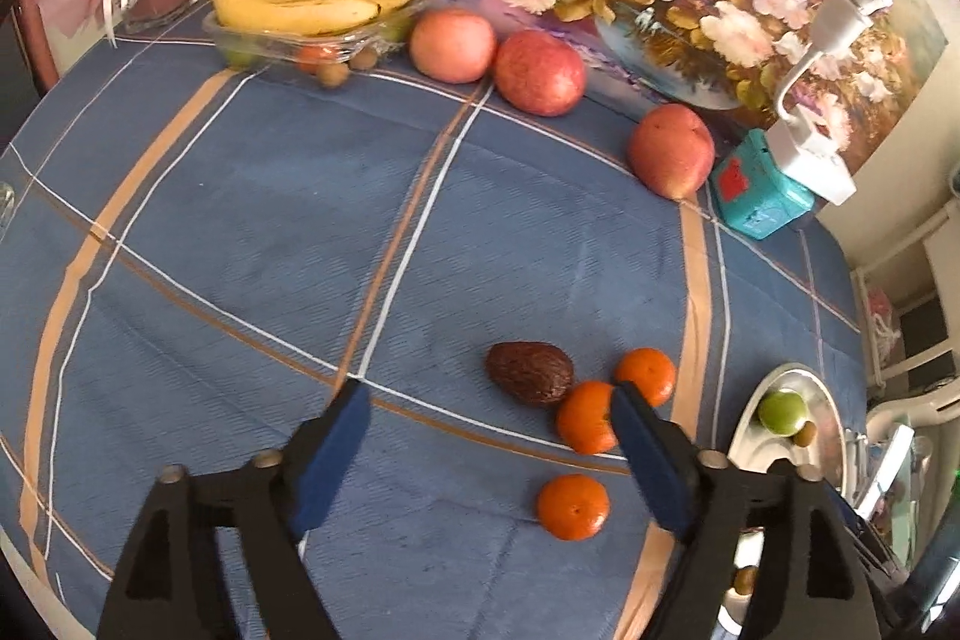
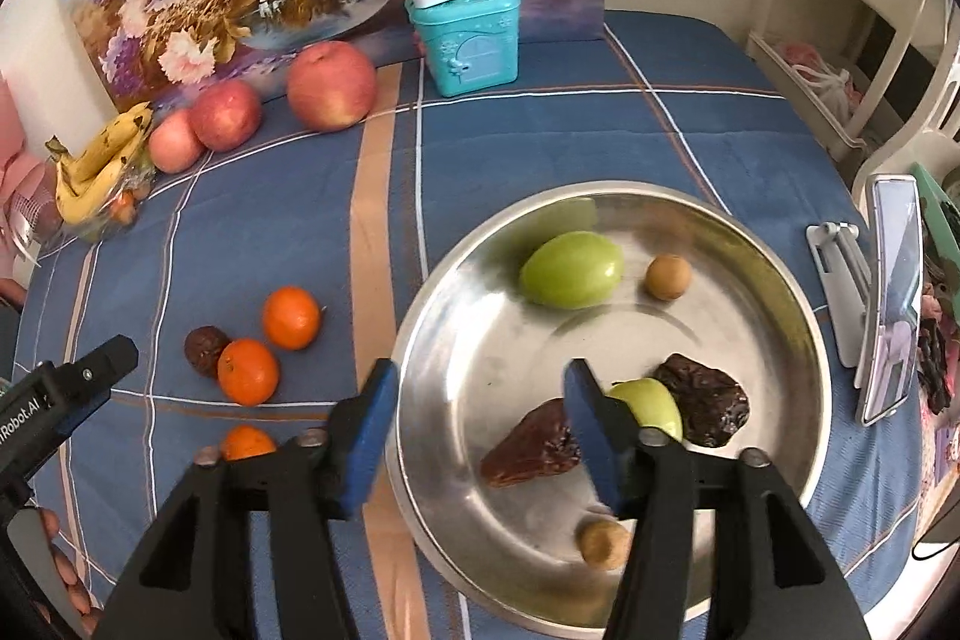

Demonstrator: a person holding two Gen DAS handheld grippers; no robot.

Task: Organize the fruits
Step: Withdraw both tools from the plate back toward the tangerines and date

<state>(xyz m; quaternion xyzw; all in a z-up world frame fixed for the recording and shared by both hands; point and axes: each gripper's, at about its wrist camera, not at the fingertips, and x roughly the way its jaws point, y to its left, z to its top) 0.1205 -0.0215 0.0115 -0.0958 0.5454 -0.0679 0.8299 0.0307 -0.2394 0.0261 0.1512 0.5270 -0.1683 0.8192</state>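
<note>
Tangerines point(image 1: 585, 416) sit partly hidden behind the left gripper point(image 1: 491, 415), both grippers' jaws wide, empty.

"iRobot.AI" partly readable on left tongs point(image 2: 72, 388)

Both wrist views look down-forward from close above the desk point(image 1: 240, 220), sharing the oranges point(image 2: 291, 317) and steel bowl point(image 2: 780, 280).

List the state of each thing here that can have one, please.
Left gripper: open, empty, above the cloth.
Right gripper: open, empty, over the bowl rim.
Bowl: upright, holding six fruits.
Glass dish: upright, bananas on top.
Teal tin: shut, white lamp base on it.
</note>
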